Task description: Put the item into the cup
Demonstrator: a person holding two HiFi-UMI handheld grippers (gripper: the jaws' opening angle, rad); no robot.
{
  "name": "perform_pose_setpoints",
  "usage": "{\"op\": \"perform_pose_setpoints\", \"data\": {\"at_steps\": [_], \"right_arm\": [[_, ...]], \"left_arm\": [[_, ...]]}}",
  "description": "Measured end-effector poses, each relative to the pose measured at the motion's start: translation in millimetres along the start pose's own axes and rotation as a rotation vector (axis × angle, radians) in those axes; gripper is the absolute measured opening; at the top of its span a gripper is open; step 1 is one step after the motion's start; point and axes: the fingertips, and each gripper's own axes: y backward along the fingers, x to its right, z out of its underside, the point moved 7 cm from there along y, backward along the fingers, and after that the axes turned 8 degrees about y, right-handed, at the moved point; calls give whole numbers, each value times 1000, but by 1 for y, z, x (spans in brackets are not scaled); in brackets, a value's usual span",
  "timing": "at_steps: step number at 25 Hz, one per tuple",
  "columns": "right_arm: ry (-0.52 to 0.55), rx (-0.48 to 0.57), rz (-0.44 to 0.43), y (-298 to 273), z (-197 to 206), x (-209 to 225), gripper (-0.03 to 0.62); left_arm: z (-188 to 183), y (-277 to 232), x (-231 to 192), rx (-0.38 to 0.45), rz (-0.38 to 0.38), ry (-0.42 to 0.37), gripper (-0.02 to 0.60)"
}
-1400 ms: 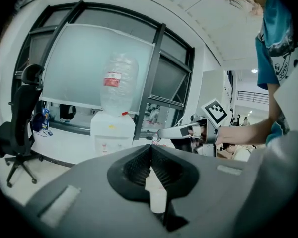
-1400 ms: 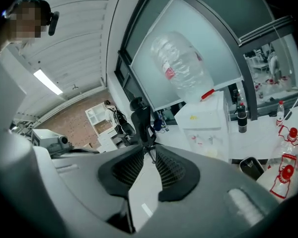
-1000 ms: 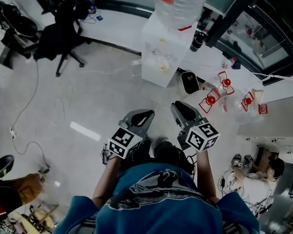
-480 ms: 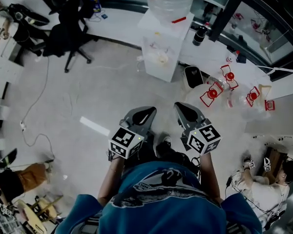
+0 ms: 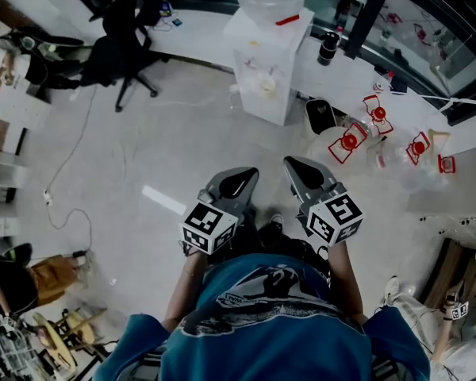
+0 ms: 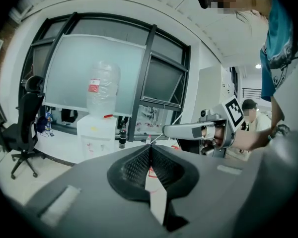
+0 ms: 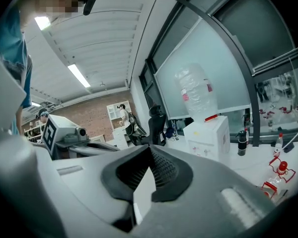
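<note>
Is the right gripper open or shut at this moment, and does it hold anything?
Shut and empty. In the right gripper view, the right gripper has its two jaws meeting at the tips, with nothing between them.

Water dispenser, white, clear bottle mounted on top, is taken as landmark. To its left a black office chair is set on pale grey floor. Behind it a white counter is run. To its right dark-framed glazing is fitted. Further left a cable is laid.

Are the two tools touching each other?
Apart. The head view shows a strip of floor between the left tool and the right tool.
</note>
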Motion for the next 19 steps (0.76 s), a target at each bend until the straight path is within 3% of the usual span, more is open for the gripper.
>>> {"op": "perform_pose_setpoints", "data": {"at_steps": [19], "right_arm": [[31, 22, -39, 12, -4, -8, -2]], "left_arm": [[0, 5, 23, 47, -3, -34, 14]]}}
